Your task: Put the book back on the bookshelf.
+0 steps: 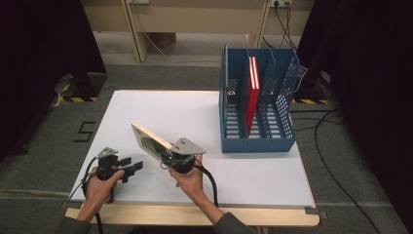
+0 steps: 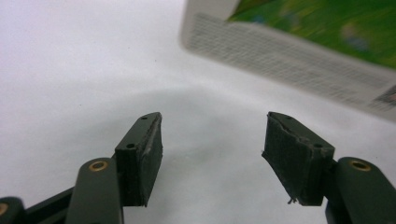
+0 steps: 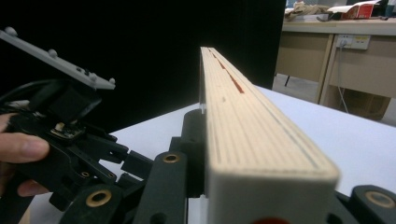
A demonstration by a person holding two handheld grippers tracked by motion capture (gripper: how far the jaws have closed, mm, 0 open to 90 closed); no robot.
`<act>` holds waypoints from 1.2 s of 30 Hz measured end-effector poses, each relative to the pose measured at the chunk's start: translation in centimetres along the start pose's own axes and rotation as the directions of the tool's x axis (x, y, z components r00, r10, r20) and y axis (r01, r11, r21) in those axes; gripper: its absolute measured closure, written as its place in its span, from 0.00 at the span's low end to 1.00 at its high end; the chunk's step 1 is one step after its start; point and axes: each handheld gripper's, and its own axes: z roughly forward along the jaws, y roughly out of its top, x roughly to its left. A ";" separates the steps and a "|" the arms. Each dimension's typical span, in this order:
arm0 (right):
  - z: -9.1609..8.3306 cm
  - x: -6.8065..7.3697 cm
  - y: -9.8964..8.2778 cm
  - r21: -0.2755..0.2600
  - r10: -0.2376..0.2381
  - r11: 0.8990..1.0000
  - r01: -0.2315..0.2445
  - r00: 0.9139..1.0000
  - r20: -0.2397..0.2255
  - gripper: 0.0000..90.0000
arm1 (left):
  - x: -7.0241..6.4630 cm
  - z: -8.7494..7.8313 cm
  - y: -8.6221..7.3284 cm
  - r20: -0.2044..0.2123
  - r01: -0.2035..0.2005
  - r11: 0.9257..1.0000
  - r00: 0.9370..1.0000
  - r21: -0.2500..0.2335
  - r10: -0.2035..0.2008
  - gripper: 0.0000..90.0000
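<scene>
The right gripper (image 1: 171, 157), clamped on the book (image 1: 150, 141), is nearer the rack (image 1: 258, 139) to its right; the left gripper (image 1: 132, 168) rests spread and empty.

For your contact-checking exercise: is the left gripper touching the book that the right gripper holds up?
Apart. In the left gripper view, the left gripper has open jaws with bare table between them, and the book sits beyond their tips.

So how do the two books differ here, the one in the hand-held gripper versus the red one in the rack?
The held book is tilted above the white table, clamped by the right hand-held gripper; the red book stands upright in the blue rack, untouched. The held book's cover looks green and white; the other's is red. Both are thin.
</scene>
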 end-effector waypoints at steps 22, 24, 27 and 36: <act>-16.1 -6.0 1.2 0.016 0.006 1.000 -0.009 0.986 0.165 0.85 | -0.1 0.5 -0.2 -0.055 -0.078 0.995 0.995 0.057 0.081 0.36; -17.7 -6.3 1.1 0.015 -0.002 1.000 -0.001 0.983 0.185 0.85 | -0.2 0.5 -0.3 -0.057 -0.080 0.995 0.995 0.058 0.084 0.34; -19.9 -6.7 1.1 0.003 0.008 1.000 -0.009 0.975 0.223 0.85 | -0.7 0.3 -0.3 -0.069 -0.111 0.992 0.991 0.063 0.115 0.31; -25.4 -8.5 1.5 -0.037 0.036 0.999 -0.025 0.941 0.337 0.85 | -0.7 -0.2 -0.8 -0.099 -0.141 0.987 0.984 0.079 0.148 0.19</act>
